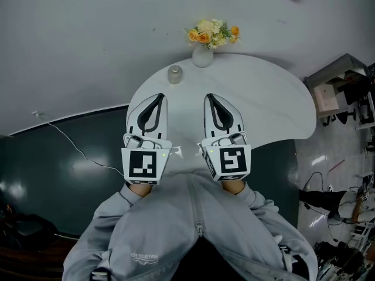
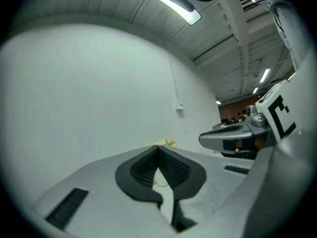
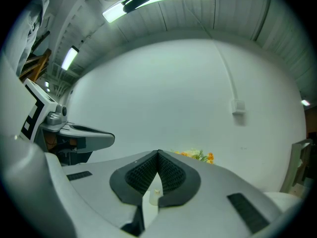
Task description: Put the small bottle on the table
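Head view shows the small bottle (image 1: 174, 74) standing upright on the far part of the white table (image 1: 263, 104), a little to the left of a vase of flowers (image 1: 203, 56) and apart from it. Both tools hang over the near half of the table, well short of the bottle. The left gripper (image 1: 158, 98) has its jaws pressed together with nothing between them, and the left gripper view shows the ribbed pads meeting at the tip. The right gripper (image 1: 211, 98) is likewise closed and empty. In the right gripper view, a small capped bottle shows far off through the slit below the pads, not in their grasp.

Since the bottle already rests on the tabletop and neither tool holds it, the task appears either finished or not yet begun.

The bottle looks like a short, pale, capped container, probably clear glass or plastic. It is likely light, rigid and smooth-sided, so it could slide out of a loose pinch or tip if nudged near the cap. The safest hold would be across the body, below the cap, with the pads square to its sides.
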A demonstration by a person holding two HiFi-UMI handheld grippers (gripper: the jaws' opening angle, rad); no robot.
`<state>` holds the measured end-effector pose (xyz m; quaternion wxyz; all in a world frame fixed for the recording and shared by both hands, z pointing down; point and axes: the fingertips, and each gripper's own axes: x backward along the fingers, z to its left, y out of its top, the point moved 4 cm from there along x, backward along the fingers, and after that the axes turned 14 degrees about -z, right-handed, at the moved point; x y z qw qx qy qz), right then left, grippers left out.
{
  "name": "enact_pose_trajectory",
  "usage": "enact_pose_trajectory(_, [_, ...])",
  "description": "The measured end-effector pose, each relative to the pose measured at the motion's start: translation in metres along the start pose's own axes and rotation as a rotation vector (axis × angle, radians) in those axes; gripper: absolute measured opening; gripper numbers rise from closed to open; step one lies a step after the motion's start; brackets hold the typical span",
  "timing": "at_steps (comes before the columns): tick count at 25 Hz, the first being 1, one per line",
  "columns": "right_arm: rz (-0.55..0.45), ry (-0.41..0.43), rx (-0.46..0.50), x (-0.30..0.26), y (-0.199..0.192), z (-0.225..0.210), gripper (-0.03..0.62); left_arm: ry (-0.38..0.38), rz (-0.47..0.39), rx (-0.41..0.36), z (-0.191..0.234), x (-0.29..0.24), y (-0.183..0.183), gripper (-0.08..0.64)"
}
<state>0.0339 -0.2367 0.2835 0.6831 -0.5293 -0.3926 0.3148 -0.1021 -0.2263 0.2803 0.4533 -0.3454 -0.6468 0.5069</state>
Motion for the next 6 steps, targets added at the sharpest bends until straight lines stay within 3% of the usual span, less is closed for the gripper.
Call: enact_pose_trajectory(6, [0.006,-0.004,0.006,-0.0003,-0.0017,0.0050,0.026,-0.011,0.002,0.000,0.0023,0.0028,-0.0009,0.006])
